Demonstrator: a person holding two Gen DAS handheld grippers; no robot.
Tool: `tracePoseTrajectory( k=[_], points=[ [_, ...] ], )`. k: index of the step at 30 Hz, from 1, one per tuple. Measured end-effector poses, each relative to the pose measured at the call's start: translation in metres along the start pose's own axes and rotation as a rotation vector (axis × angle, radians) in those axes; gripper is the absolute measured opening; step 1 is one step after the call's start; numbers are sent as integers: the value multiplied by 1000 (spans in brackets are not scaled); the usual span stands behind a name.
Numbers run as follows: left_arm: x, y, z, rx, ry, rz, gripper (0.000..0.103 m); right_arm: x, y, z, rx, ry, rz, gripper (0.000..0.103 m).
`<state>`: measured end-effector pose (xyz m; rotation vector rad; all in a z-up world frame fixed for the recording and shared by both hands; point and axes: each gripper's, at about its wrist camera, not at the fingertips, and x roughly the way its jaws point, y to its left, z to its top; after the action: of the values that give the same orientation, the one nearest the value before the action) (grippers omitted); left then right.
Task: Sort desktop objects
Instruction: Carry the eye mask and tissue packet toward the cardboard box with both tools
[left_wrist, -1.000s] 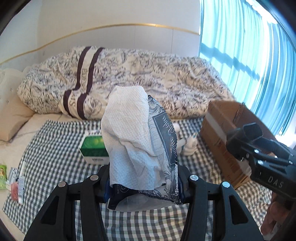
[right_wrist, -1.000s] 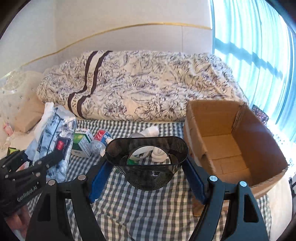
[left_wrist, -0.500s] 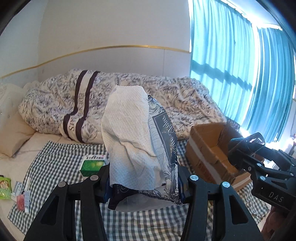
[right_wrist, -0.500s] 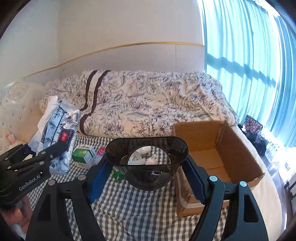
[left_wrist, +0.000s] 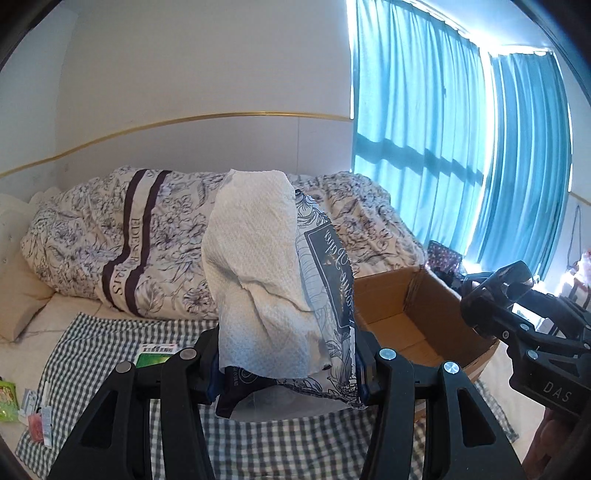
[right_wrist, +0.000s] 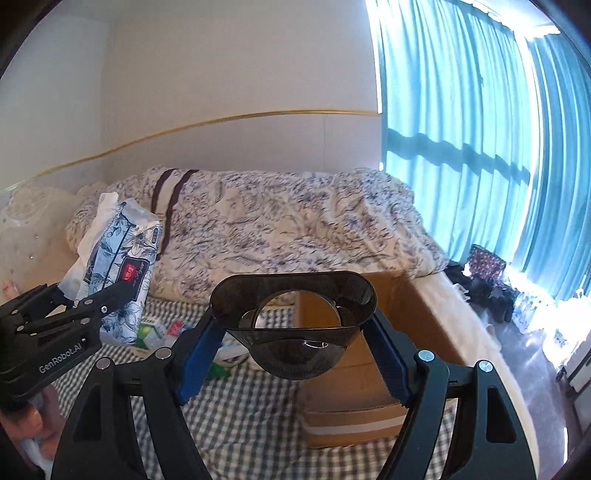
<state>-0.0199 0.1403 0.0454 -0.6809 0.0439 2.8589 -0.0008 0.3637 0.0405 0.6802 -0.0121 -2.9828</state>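
Observation:
My left gripper (left_wrist: 286, 369) is shut on a floral tissue pack (left_wrist: 325, 273) with a white sheet (left_wrist: 255, 266) sticking out of its top; the pack stands upright, lifted above the checked cloth (left_wrist: 110, 354). The same tissue pack (right_wrist: 118, 269) shows at the left of the right wrist view. My right gripper (right_wrist: 293, 343) is shut on a dark translucent oval container (right_wrist: 293, 317), held in the air just in front of the open cardboard box (right_wrist: 406, 314). From the left wrist view the cardboard box (left_wrist: 402, 317) lies to the right, behind the pack.
A green box (left_wrist: 155, 352) and small packets (left_wrist: 37, 417) lie on the checked cloth. More small items (right_wrist: 162, 332) sit left of the container. A rumpled floral duvet (right_wrist: 295, 225) fills the bed behind. Blue curtains (right_wrist: 480, 147) hang at the right.
Both grippers have risen and swung right with their loads. The cardboard box now sits lower and closer behind the container, and more wall and curtain show.

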Motion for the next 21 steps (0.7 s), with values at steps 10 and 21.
tracePoseTrajectory(
  k=[10,21],
  points=[
    [19,-48,17,33,-3,-93,53,-2,-51,11,32,1,-75,76],
    [63,-89,27,47,45,-168,53,23,-85,14,-27,46,-140,76]
  ],
)
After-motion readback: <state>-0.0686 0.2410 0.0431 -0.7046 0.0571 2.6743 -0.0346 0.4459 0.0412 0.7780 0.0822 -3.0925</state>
